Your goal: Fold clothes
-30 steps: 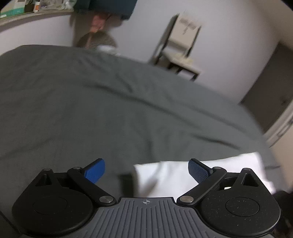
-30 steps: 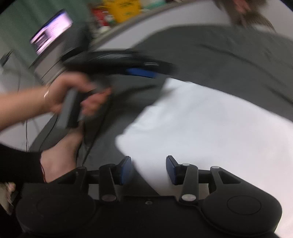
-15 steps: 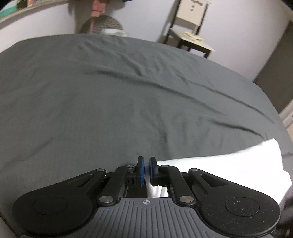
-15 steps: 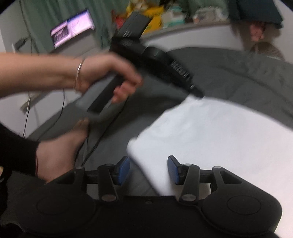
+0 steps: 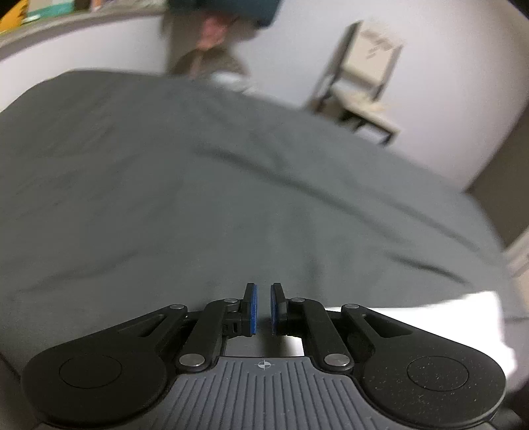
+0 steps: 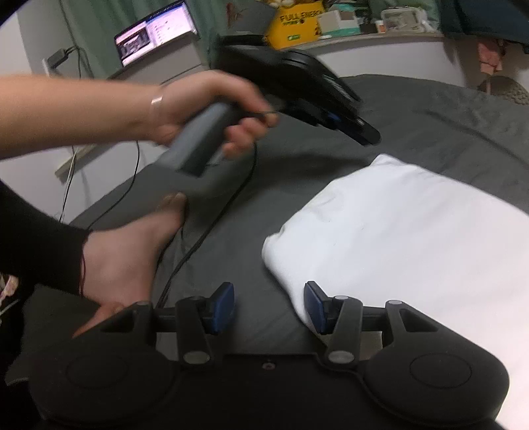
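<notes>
A white folded garment [image 6: 413, 248] lies on the dark grey bed sheet [image 6: 429, 125]; in the left wrist view only its edge [image 5: 429, 317] shows at the lower right. My left gripper [image 5: 263, 309] is shut with nothing between its blue pads. The right wrist view shows it in a person's hand [image 6: 205, 106], its tip [image 6: 367, 135] hovering above the sheet just beyond the garment's far corner. My right gripper [image 6: 269, 307] is open over the sheet, its right finger beside the garment's near corner, with nothing gripped.
A bare foot [image 6: 132, 251] and a black cable [image 6: 211, 225] lie on the sheet left of the garment. A laptop [image 6: 153, 34] and a cluttered shelf with a yellow box [image 6: 294, 20] stand beyond the bed. A chair [image 5: 367, 86] stands by the far wall.
My left gripper's jaws went from wide open to shut, with no cloth in them, and its view swung across the bed. The right gripper shifted slightly beside the garment's corner.
</notes>
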### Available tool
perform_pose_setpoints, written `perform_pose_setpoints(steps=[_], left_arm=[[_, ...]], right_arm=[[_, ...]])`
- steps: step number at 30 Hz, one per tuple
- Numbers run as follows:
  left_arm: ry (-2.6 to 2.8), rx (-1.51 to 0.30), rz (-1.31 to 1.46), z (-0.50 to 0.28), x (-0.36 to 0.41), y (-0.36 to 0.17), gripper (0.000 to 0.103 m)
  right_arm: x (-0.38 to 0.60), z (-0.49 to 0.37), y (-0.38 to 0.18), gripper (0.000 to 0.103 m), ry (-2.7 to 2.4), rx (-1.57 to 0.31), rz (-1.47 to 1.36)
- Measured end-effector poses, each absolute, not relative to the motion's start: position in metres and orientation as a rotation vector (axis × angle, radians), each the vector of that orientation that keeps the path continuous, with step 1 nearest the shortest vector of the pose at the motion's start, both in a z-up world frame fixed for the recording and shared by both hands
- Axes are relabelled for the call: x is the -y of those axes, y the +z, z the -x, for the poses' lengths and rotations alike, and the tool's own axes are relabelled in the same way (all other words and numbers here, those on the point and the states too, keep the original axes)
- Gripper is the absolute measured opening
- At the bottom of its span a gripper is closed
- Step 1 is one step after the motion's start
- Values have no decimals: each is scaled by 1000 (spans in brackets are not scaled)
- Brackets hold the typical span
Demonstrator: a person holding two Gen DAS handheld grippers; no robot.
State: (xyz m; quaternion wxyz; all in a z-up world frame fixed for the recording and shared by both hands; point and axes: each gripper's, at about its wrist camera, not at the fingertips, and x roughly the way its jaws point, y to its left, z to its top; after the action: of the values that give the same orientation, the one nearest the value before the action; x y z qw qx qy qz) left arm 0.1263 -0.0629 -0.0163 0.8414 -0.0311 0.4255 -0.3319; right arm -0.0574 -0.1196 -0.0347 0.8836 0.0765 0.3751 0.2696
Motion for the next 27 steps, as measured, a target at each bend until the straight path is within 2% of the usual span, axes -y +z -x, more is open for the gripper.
perform_pose_setpoints(steps=[4,9,14,17,20,24,27], left_arm=[[-867,-865,90,-91,77,0,7],[-969,-824,159,-59,121,-4,7],[-941,-783,267,-16,159,-27,7],[-937,-777,278,18,167,-37,8],[-961,-813,277,41,175,-44,8],[-950,-816,236,58,186,-53,8],[-917,-822,225,65,189,-57,8]], right_arm=[[150,63,-17,50,432,-783,-203],[249,75,10,68,159,-722,-362],[352,111,13,69,-175,-692,-547],[392,135,4,69,-266,-774,-570],[431,155,-10,69,-263,-835,-738],[460,166,-21,68,-221,-869,-868],[446,154,-25,68,-225,-965,-772]])
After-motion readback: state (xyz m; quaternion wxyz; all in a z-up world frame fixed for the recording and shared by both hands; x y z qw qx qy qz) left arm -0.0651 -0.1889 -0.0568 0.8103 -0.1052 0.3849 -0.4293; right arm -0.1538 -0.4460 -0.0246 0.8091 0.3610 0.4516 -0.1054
